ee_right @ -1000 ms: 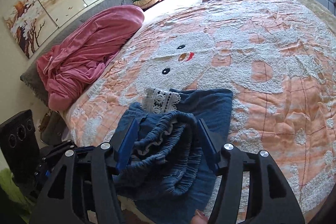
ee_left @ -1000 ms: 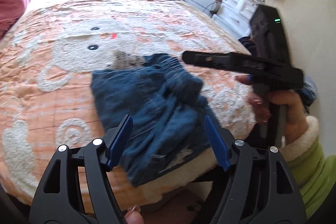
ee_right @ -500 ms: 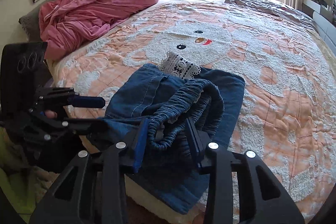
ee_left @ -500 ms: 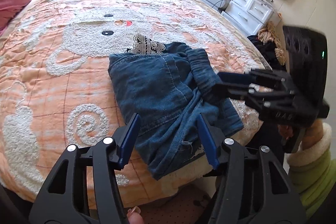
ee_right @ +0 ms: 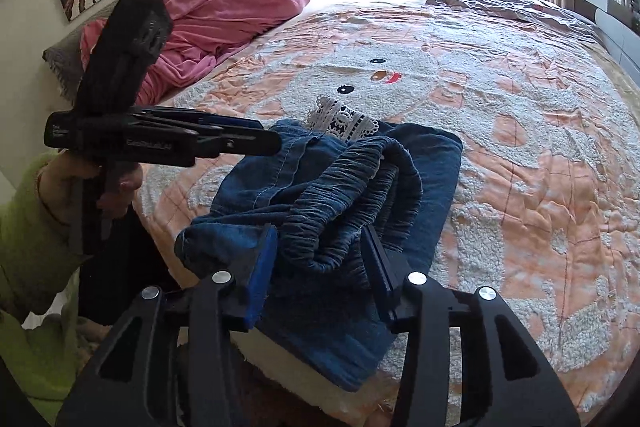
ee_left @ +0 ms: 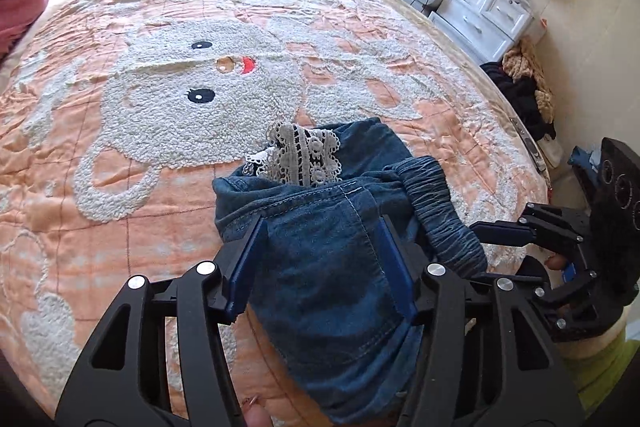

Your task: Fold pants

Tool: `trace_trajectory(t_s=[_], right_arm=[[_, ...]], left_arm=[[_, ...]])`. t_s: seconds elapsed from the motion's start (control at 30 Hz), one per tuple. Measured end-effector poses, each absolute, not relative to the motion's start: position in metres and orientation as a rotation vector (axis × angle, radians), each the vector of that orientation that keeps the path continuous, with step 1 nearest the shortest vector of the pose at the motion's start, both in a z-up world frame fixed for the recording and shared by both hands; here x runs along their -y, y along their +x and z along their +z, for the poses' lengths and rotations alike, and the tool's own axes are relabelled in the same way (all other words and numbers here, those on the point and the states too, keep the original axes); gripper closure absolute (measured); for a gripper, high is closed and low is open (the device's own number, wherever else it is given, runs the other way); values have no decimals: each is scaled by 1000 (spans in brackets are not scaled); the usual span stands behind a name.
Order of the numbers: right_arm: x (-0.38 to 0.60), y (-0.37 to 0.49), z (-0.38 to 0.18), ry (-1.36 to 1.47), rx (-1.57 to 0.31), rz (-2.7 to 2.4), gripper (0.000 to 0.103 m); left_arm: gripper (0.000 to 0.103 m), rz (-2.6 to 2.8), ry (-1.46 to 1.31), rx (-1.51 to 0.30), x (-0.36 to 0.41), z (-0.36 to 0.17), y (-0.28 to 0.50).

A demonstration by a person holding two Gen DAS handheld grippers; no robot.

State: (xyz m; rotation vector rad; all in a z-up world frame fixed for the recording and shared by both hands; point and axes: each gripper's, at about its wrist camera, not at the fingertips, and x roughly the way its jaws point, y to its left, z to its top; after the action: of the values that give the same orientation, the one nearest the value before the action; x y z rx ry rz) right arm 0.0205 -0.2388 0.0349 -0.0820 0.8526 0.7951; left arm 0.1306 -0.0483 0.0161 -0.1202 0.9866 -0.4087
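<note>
A: Change? Left gripper [ee_left: 320, 263] moved in — jaws now straddle the denim pants [ee_left: 332, 239] at the quilt's [ee_left: 120, 227] near edge.

B: Right gripper [ee_right: 320, 259] opening, ruched waistband [ee_right: 340, 187] between jaws — grip unclear.

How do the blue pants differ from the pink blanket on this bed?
The pants are blue denim with white lace trim; the pink blanket is plain. The pants lie partly folded at the bed's near edge; the pink blanket is heaped at its far side. Both are rumpled cloth.

Close wrist views, shared pants [ee_left: 328, 235]
</note>
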Motion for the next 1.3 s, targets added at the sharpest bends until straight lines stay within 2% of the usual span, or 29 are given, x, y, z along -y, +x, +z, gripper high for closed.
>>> trace_trajectory(t_s=[0.07,0.13,0.17,0.2,0.27,0.43,0.67,0.73,0.8,0.87,1.3], right_arm=[[233,19,36,-104,-840,814,60],[225,17,34,-154,-830,809,68],[223,17,32,-179,-830,803,86],[222,17,30,-191,-836,804,89],[229,17,29,-184,-840,810,95],[249,17,14,-164,-881,777,98],[253,-1,23,-167,-831,779,97],[253,-13,39,-192,-763,796,91],[247,-26,51,-235,-704,834,75],[234,-38,58,-296,-664,889,69],[159,-52,37,-710,-581,970,68]], left_arm=[[55,-415,-114,-1015,52,7,136],[55,-408,-109,-1034,53,-2,140],[55,-405,-107,-1044,54,-6,142],[55,-401,-107,-1052,55,-10,144],[55,-404,-105,-1062,55,-15,147],[55,-413,-85,-1065,59,-18,151],[55,-417,-82,-1073,60,-19,156],[55,-422,-84,-1068,59,-15,155],[55,-427,-81,-1061,59,-10,153],[55,-433,-78,-1051,59,-5,152],[55,-426,-88,-1044,55,-1,152]])
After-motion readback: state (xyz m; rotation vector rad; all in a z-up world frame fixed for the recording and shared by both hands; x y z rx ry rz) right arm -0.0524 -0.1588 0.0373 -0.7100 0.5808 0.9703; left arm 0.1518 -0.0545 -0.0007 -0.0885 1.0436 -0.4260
